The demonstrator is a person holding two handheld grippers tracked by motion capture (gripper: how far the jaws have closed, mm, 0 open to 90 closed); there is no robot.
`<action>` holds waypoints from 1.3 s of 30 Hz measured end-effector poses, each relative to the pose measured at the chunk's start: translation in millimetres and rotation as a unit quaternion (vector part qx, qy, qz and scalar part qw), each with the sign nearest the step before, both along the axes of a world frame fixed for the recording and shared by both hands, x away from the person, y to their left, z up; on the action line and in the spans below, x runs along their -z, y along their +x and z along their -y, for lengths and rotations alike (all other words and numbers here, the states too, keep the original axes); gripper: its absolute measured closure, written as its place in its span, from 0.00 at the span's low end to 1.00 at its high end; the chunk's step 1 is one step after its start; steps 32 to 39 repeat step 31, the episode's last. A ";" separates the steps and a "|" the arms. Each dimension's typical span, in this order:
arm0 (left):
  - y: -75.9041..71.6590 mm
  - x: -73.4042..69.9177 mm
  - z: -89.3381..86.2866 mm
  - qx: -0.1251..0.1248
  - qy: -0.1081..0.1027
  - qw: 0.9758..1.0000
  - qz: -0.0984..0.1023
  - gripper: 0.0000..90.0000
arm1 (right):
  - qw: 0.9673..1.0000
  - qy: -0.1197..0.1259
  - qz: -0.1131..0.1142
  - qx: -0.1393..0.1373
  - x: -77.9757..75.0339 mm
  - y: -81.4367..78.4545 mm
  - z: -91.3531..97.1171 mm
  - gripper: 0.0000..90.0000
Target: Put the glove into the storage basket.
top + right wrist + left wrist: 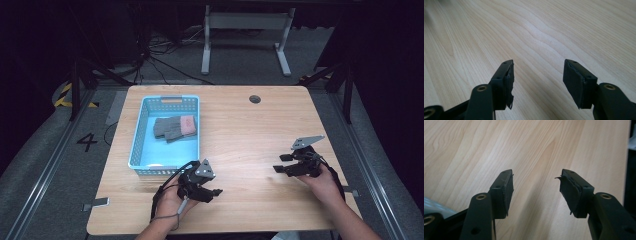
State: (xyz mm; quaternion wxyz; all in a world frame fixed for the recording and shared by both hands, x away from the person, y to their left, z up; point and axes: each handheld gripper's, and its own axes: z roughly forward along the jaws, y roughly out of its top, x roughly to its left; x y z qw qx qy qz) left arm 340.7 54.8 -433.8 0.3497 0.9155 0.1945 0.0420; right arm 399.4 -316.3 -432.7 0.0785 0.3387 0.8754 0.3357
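A light blue plastic basket (135,142) stands on the left part of the wooden table (240,125). Inside it lies a pair of grey gloves (169,128) with pink cuffs. My left gripper (214,193) rests low on the table just in front of the basket's near right corner, open, with nothing between its jaws (536,187). My right gripper (279,163) hovers over the right side of the table, pointing left, open and empty (537,75). Both gripper views look along black padded jaws at bare wood.
A dark round grommet (255,99) sits near the table's far edge. Beyond the table stands a white table frame (245,35) with cables on the grey floor. Black stands flank both sides.
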 end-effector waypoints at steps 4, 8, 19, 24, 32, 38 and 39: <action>3.3 9.5 1.8 -0.004 0.022 1.000 -0.005 0.51 | 1.000 -0.008 -0.001 -0.004 5.5 -0.1 -3.1 0.47; 4.9 12.6 3.7 -0.007 0.029 0.999 -0.011 0.51 | 1.000 -0.019 0.003 0.000 16.3 -1.7 -9.8 0.47; 6.6 12.0 2.5 -0.008 0.023 1.000 -0.018 0.49 | 0.999 -0.021 0.025 -0.015 16.5 -8.4 -23.2 0.48; 7.9 11.3 0.6 -0.015 0.023 0.999 -0.021 0.48 | 0.999 -0.022 0.026 -0.014 16.1 -8.2 -23.5 0.48; 7.8 12.6 -1.6 -0.023 0.021 0.999 -0.028 0.47 | 0.999 -0.020 0.034 -0.010 13.6 -8.1 -22.9 0.47; 7.8 12.6 -1.6 -0.023 0.021 0.999 -0.028 0.47 | 0.999 -0.020 0.034 -0.010 13.6 -8.1 -22.9 0.47; 7.8 12.6 -1.6 -0.023 0.021 0.999 -0.028 0.47 | 0.999 -0.020 0.034 -0.010 13.6 -8.1 -22.9 0.47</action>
